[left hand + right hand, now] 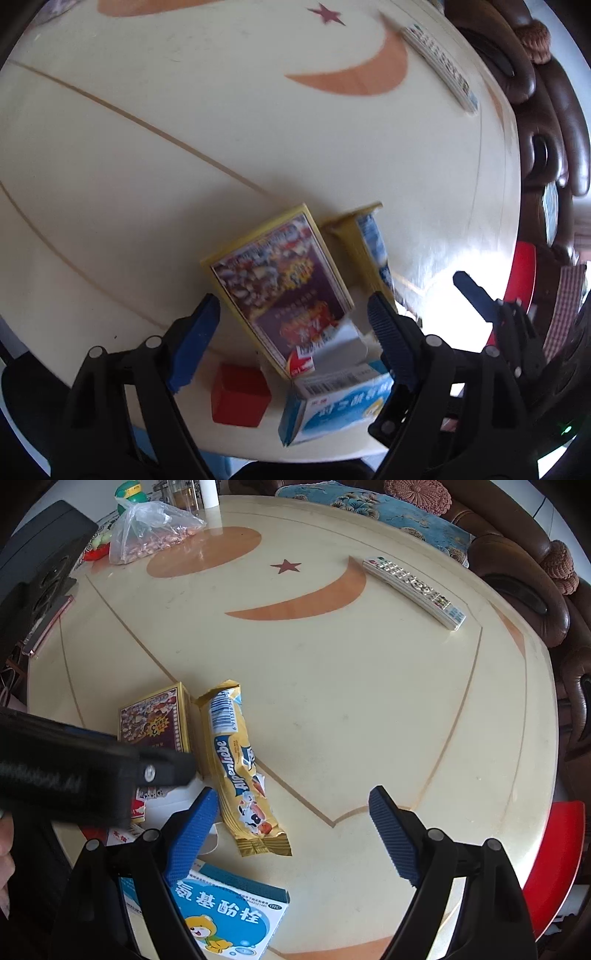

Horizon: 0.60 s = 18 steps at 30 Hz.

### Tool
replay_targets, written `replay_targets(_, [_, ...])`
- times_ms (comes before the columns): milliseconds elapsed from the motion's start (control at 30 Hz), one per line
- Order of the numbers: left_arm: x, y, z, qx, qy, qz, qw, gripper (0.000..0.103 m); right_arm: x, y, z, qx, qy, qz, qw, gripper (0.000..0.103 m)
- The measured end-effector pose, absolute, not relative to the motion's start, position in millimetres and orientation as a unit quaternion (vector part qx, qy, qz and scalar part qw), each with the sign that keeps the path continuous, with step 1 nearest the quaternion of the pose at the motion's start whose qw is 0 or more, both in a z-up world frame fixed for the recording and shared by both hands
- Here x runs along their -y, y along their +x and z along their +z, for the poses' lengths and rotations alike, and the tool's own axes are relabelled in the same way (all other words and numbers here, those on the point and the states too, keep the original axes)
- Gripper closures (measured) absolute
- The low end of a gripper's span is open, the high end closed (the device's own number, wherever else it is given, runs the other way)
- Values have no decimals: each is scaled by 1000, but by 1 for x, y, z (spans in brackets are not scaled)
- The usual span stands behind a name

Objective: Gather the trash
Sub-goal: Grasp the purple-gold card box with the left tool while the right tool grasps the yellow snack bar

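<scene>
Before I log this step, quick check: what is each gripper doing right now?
Left gripper: open, jaws either side of the yellow card box, not gripping it.
Right gripper: open, holding nothing, above the candy wrapper.

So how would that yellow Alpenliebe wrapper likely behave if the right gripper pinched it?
The Alpenliebe wrapper looks torn open and flattened, so it is probably light and floppy, sagging from wherever it is pinched. Its glossy foil may slip between the pads. Lying flat on the table, it seems unlikely to roll. The right gripper hangs open above it.
</scene>
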<state>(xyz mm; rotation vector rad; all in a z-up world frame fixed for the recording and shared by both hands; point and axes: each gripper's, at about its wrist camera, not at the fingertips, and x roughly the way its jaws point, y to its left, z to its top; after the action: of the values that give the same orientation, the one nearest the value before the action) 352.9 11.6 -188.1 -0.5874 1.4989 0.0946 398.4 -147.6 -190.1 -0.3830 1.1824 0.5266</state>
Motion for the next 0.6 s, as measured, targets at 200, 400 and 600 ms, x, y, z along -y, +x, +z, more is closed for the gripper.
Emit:
replay_targets(200, [-14,352,-190,-672,-251,52,695,32,140,393,-194,-533,-205,247,783,23])
replay_targets(400, [-7,351,-194,-682,-225,61,694,30,130,394,-200,-528,-218,246,783,34])
replay_targets(600, [15,370,-201,-693,-200,71,689,18,138,397,-199,-529,-207,233,789,38])
